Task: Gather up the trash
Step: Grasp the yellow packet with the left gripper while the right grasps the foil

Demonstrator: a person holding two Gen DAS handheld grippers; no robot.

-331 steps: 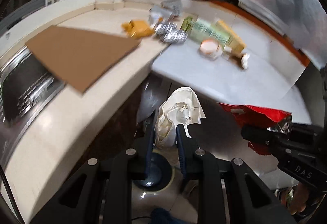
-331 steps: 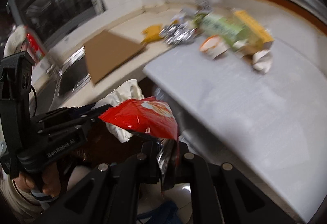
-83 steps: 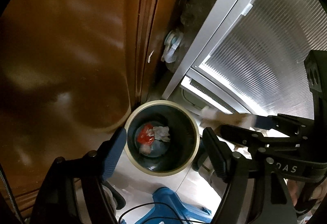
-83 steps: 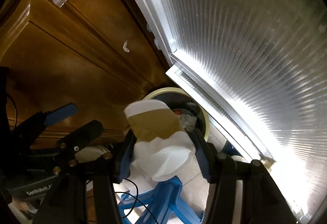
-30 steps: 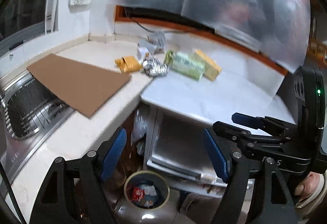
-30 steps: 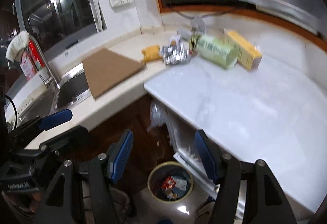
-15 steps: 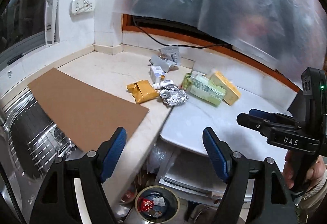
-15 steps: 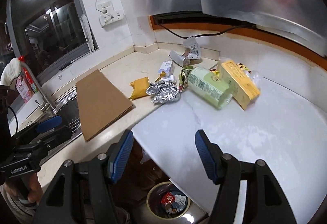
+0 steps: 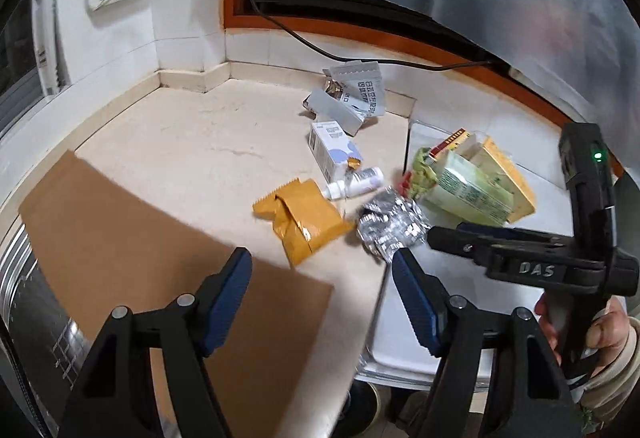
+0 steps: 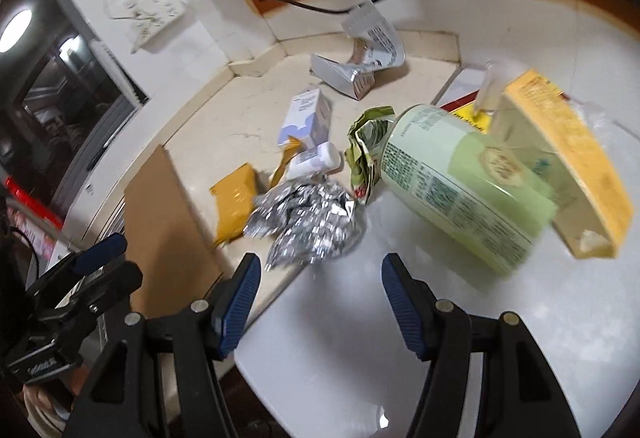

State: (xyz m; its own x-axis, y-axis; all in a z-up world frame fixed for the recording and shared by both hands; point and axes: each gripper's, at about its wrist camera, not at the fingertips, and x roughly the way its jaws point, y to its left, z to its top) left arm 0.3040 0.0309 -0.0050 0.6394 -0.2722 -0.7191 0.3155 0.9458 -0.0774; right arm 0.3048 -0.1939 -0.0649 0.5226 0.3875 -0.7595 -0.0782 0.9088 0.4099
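Trash lies on the counter: a yellow wrapper [image 9: 306, 220] [image 10: 234, 202], crumpled silver foil [image 9: 390, 228] [image 10: 310, 224], a small white bottle [image 9: 356, 184] [image 10: 312, 160], a white carton [image 9: 332, 148] [image 10: 308, 112], a green bag [image 9: 466, 190] [image 10: 460, 190], a yellow box [image 9: 510, 174] [image 10: 568, 154] and a grey packet [image 9: 352, 100] [image 10: 360, 54]. My left gripper [image 9: 322, 296] is open and empty, just short of the yellow wrapper. My right gripper [image 10: 320, 300] is open and empty, just short of the foil; it also shows in the left wrist view [image 9: 520, 254].
A brown cardboard sheet [image 9: 152, 266] [image 10: 164, 214] lies on the counter's left part, partly over a steel sink [image 9: 24, 310]. A black cable [image 9: 340, 56] runs along the back wall. A white slab [image 10: 460, 338] forms the counter's right part. Plastic film hangs above.
Both grippers have risen from the bin on the floor and moved in close over the counter's trash. Both are still open and empty; the bin is out of view.
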